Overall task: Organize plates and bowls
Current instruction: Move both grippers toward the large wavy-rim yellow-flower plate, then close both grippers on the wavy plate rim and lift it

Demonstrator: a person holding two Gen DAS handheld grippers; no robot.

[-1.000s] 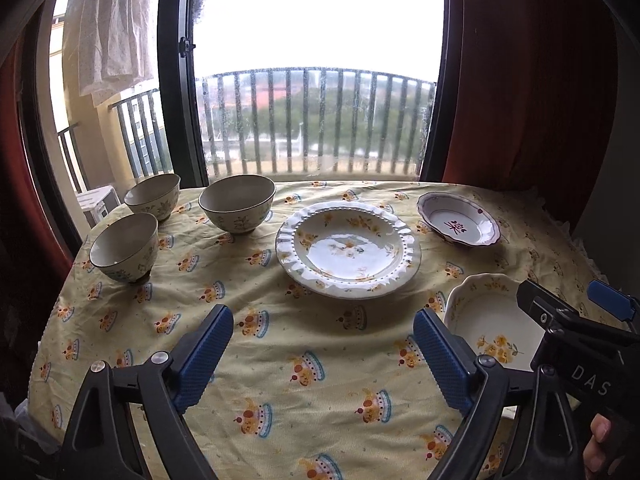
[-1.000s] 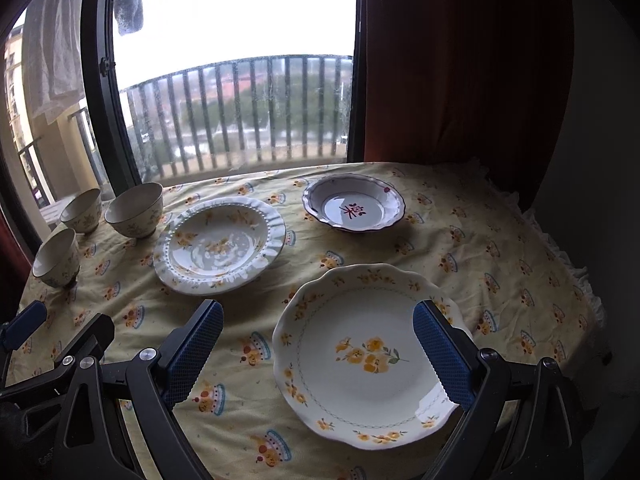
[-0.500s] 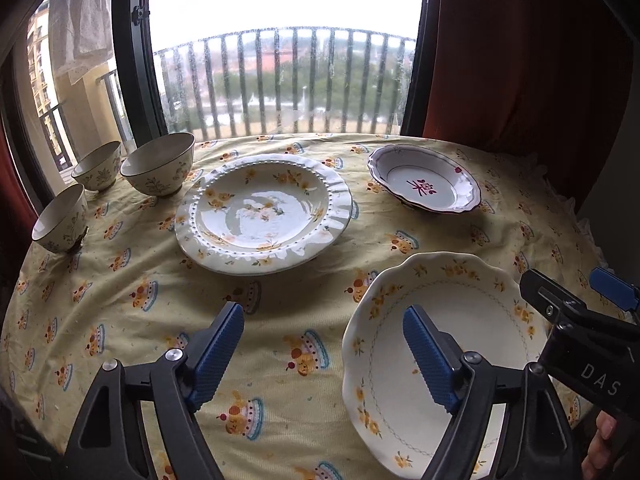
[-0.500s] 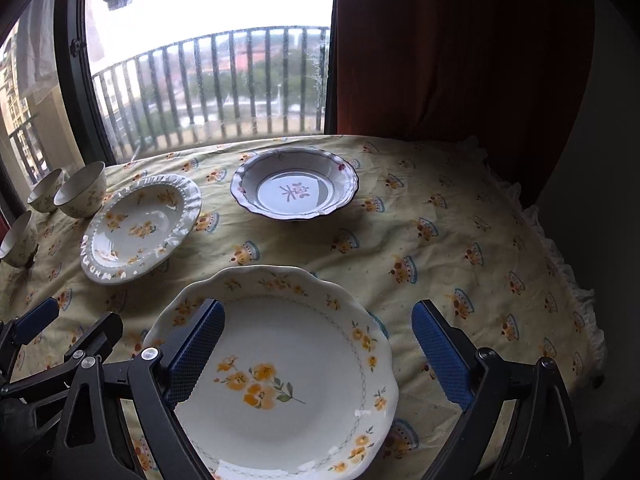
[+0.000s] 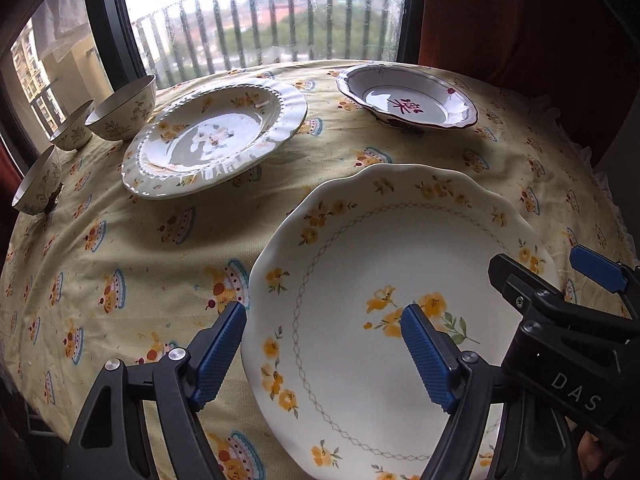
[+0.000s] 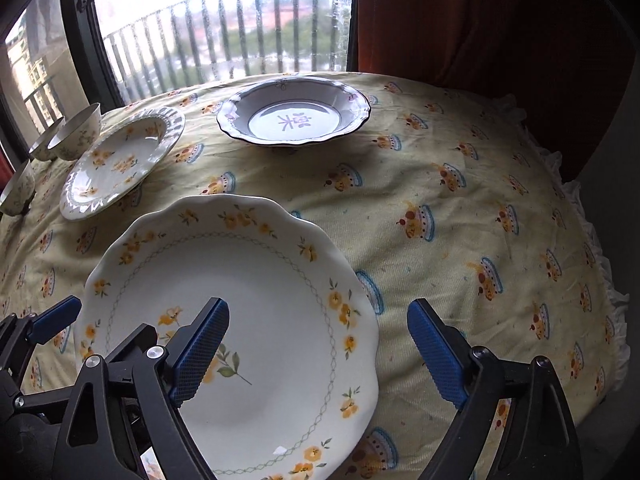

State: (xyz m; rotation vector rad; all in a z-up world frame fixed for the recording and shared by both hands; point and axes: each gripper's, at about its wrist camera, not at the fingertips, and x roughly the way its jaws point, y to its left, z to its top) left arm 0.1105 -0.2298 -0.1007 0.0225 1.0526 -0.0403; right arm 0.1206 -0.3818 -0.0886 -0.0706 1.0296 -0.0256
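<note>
A large scalloped plate with yellow flowers (image 5: 400, 280) lies at the table's near edge; it also shows in the right wrist view (image 6: 240, 280). My left gripper (image 5: 324, 354) is open, its jaws astride the plate's left rim. My right gripper (image 6: 318, 354) is open, its jaws astride the plate's right rim. Behind stand a ribbed deep plate (image 5: 216, 136) and a dark-rimmed dish with a red character (image 5: 406, 100). Three bowls (image 5: 124, 110) stand at the far left.
The round table carries a yellow printed cloth (image 6: 460, 220) with a frilled edge falling away on the right. A window with balcony railing (image 5: 260, 24) and a red curtain (image 6: 500, 20) stand behind the table.
Both grippers have moved forward and down toward the flowered plate, which now fills the near view. Each gripper's jaws now straddle one side of its rim. Nothing on the table has moved.
</note>
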